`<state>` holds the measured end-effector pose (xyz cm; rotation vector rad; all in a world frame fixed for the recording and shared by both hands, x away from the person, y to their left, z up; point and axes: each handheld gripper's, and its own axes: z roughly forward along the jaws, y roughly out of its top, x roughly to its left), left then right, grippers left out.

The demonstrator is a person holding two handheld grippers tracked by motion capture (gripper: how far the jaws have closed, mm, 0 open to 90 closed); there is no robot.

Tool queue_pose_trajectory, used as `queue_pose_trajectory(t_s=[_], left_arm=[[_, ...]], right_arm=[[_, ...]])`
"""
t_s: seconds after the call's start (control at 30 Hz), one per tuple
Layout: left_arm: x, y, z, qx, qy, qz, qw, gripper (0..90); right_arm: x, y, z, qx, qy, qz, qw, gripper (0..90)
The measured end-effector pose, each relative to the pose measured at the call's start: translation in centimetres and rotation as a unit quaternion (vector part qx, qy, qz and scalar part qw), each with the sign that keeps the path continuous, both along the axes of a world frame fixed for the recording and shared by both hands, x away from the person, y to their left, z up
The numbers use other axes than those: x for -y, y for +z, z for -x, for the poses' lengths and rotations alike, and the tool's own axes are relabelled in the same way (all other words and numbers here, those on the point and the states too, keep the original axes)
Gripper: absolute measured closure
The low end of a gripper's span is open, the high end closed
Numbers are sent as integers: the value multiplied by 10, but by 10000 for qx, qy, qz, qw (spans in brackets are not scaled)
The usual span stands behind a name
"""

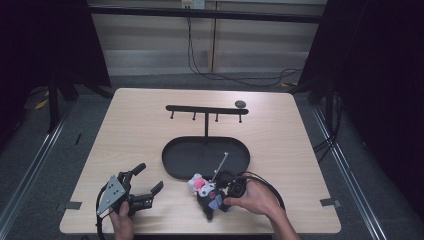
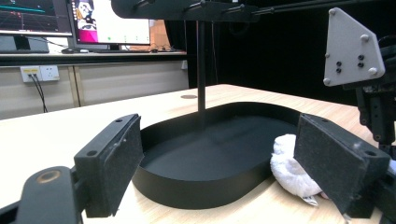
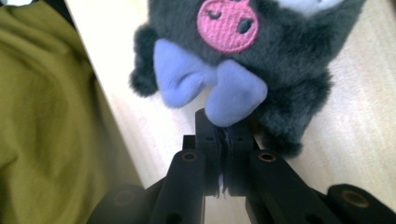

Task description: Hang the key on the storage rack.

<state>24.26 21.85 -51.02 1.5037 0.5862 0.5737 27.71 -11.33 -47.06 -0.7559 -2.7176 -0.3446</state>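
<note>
In the high view, a small dark grey plush toy [image 1: 210,197] with a pink patch lies by the black oval metal tray [image 1: 172,155], at the right gripper [image 1: 225,194]. In the left gripper view, the left gripper [image 2: 219,163] is held wide open and empty. In the right gripper view, the jaws are pinched shut on the toy's lilac fabric bow [image 3: 210,86]; being soft and light, it is judged best taken there.

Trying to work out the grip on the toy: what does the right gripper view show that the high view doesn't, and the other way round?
Right gripper view: the right hand-held gripper has its pads shut on a thin white tag under the plush toy's lilac bow; olive cloth lies beside the table edge.

High view: the black oval tray with its hook stand, and the left hand-held gripper open, apart from the toy.

Both: the dark plush toy lying on the wooden table.
</note>
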Motion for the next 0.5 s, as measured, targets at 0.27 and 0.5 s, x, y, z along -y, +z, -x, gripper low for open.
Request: queue_pose_trajectory(t_s=[0.27,0.5], left_arm=[[0,0,0,0,0,1,10000,153],[0,0,0,-2,-1,1,10000,153]], right_arm=[[0,16,-2,5,187,61,9998,870],[3,38,-4,116,277,53,9995,871]])
